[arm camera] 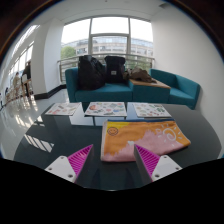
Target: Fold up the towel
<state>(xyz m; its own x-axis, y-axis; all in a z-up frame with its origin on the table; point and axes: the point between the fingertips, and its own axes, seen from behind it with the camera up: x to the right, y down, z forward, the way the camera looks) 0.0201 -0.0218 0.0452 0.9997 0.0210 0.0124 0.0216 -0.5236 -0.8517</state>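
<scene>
An orange and pink patterned towel (pixel 143 138) lies flat on a dark glossy table (pixel 60 135), folded into a rough rectangle. It is just ahead of my gripper (pixel 113 160) and a little to the right. My fingers (pixel 78 158) with magenta pads are spread wide and hold nothing. The towel's near edge reaches between the fingertips, close to the right one (pixel 148 160).
Three printed mats lie in a row beyond the towel: left (pixel 66 108), middle (pixel 105 108), right (pixel 152 110). A teal sofa (pixel 175 90) with dark bags (pixel 103 70) stands behind the table, below large windows (pixel 108 38).
</scene>
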